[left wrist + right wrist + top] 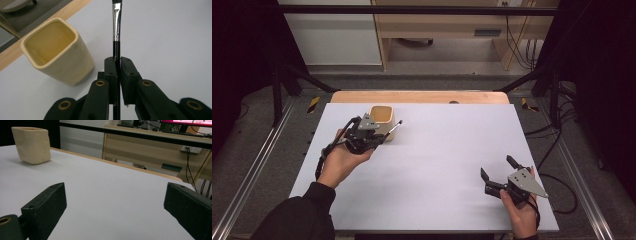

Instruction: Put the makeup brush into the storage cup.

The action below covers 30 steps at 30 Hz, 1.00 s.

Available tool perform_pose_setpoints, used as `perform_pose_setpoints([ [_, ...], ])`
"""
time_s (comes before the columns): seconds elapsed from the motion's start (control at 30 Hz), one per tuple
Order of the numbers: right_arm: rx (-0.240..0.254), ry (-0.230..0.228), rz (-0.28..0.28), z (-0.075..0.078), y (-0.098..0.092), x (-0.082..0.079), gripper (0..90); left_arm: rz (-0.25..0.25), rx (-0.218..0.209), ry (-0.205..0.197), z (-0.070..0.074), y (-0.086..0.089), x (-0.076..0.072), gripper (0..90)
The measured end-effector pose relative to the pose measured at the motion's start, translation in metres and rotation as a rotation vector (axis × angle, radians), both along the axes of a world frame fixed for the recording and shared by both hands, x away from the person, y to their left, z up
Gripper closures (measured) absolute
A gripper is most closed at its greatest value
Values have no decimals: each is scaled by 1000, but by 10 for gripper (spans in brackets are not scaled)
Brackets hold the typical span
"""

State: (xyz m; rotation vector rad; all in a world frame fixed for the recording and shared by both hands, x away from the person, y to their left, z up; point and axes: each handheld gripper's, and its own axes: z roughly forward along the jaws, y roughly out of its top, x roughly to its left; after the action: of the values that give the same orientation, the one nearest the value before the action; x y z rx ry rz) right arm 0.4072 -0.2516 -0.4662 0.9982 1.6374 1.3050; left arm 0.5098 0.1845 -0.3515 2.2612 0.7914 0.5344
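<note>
While we work over the white rectangular table top (pixel 427 165), the cream square ceramic cup (pixel 57 50) stands beside the left gripper (pixel 117 65), clamped on a thin black-handled paintbrush (pixel 116 25); right gripper (pixel 498 167) gapes, idle. Risk: brush hits rim, tips cup, w/ poor alignment.

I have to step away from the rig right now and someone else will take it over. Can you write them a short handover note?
Left gripper: shut on a paintbrush, bristle end pointing away from the hand, held just beside the cream square cup.
Right gripper: open, holding nothing, at the near right of the white table.
Cup stands upright at the far left of the table, and looks empty.
Done: brush picked up and brought to the cup.
Left, probably: put the brush into the cup and let go.
</note>
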Motion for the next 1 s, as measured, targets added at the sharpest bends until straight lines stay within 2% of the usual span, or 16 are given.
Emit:
perform_pose_setpoints([
  [0.57, -2, -1, 1, 0, 0, 0, 46, 21, -44, -31, 5, -2, 2, 842],
  [1.0, -2, -2, 0, 0, 0, 0, 46, 47, -56, -51, 7, 2, 5, 841],
])
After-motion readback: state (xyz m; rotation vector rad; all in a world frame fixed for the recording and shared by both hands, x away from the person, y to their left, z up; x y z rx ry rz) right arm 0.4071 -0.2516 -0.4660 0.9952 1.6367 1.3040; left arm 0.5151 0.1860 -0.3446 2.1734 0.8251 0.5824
